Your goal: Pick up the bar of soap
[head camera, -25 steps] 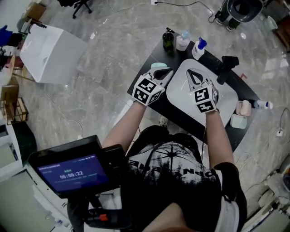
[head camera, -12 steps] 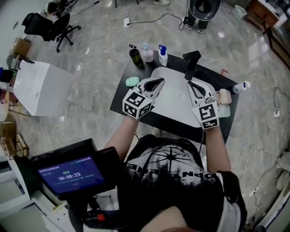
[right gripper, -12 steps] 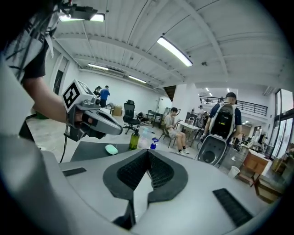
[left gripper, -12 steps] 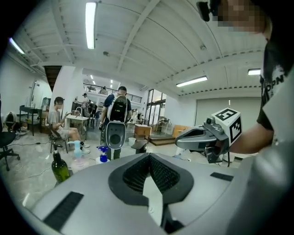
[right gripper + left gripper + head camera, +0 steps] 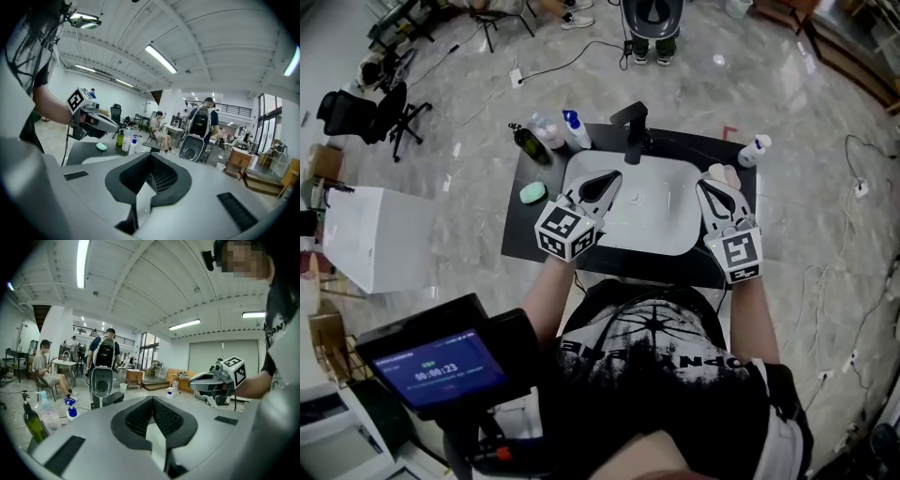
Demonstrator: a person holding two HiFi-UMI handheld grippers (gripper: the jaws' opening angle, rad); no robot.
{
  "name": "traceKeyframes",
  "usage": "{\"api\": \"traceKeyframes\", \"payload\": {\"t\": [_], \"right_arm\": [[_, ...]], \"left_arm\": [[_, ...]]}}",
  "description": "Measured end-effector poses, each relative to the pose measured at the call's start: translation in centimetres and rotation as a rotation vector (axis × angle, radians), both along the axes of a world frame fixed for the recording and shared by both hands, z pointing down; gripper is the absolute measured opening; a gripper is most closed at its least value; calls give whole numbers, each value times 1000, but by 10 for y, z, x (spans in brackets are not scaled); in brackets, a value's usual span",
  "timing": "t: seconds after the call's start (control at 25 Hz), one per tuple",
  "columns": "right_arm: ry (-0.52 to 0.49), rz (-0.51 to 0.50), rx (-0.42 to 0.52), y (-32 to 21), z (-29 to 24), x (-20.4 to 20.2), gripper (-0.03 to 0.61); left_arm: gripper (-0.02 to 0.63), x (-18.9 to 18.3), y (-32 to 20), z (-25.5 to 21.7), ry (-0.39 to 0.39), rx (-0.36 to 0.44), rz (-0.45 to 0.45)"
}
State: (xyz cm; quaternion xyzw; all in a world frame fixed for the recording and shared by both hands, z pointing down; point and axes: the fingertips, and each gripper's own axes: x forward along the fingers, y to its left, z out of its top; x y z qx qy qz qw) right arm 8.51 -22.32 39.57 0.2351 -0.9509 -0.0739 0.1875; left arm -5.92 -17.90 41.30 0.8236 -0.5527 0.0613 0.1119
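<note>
On the dark worktop (image 5: 520, 232) sits a white basin (image 5: 661, 225). The left tool (image 5: 607, 180) and the right tool (image 5: 709, 186) hover over its edges, both closed and empty. The green bar of soap (image 5: 532, 193) lies left of the basin; the left tool should probably open before descending across it.

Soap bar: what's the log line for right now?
soap bar: on table left of sink, untouched | left gripper: shut, empty | right gripper: shut, empty | pickup: not done

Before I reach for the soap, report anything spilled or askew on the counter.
Nothing stands out: the green soap bar lies flat on the counter left of the sink; the bottles behind it stand upright.
</note>
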Motion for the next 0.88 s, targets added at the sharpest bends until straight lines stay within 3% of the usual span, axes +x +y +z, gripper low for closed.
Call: {"api": "traceKeyframes", "payload": {"t": [0.28,0.88], "right_arm": [[-3,85,-13,-16,17,58,14],[23,120,-10,-20,1,88,14]], "left_arm": [[11,39,-18,3,-3,19,45],[11,81,-31,-17,66,21,128]]}}
